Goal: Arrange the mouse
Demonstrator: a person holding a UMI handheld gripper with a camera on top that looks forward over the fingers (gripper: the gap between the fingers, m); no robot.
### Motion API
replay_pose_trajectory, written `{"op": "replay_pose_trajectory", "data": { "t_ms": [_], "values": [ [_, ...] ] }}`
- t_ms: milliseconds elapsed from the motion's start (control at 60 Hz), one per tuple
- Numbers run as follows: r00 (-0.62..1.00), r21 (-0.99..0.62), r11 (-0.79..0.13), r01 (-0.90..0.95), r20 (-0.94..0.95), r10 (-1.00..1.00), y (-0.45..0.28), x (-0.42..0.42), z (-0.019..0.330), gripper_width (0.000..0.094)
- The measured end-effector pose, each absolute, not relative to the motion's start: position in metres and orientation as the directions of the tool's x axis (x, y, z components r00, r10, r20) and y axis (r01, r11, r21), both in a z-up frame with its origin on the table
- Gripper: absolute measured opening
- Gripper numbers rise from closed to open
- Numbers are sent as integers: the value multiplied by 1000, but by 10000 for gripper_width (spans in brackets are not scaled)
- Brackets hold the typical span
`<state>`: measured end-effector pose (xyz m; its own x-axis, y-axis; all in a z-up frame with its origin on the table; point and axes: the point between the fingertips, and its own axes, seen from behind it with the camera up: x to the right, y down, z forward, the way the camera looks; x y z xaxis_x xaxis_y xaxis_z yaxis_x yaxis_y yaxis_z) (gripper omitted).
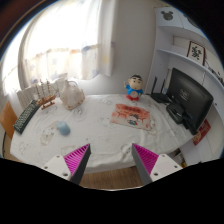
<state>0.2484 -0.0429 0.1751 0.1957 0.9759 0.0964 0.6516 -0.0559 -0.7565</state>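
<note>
My gripper [110,152] is open and empty, its magenta pads [78,160] spread wide above the near edge of a table covered in a white cloth [95,135]. A small pale bluish object [62,128], possibly the mouse, lies on the cloth ahead and to the left of the fingers. A flat red-and-orange patterned item [129,117], possibly a mouse mat, lies ahead and slightly right, further back. Both are well beyond the fingertips.
A model ship [40,97] and a pale ornament [71,94] stand at the back left. A blue, red and yellow figurine [134,88] stands at the back. A dark monitor [190,98] stands at the right below white shelves [185,40].
</note>
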Motion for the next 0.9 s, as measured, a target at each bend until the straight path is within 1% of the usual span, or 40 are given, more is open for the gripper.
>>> {"op": "replay_pose_trajectory", "data": {
  "t_ms": [183,333,483,617,783,900],
  "values": [
    [76,-746,-5,665,61,995,-159,224,146,854],
    [33,-758,17,652,51,998,-216,208,124,852],
    [34,-786,18,619,49,998,-240,185,99,851],
    [21,-804,20,595,40,999,-250,155,68,850],
    [13,-807,33,589,50,999,-251,104,31,851],
    [4,-808,44,587,58,998,-249,69,14,850]
  ]
}}
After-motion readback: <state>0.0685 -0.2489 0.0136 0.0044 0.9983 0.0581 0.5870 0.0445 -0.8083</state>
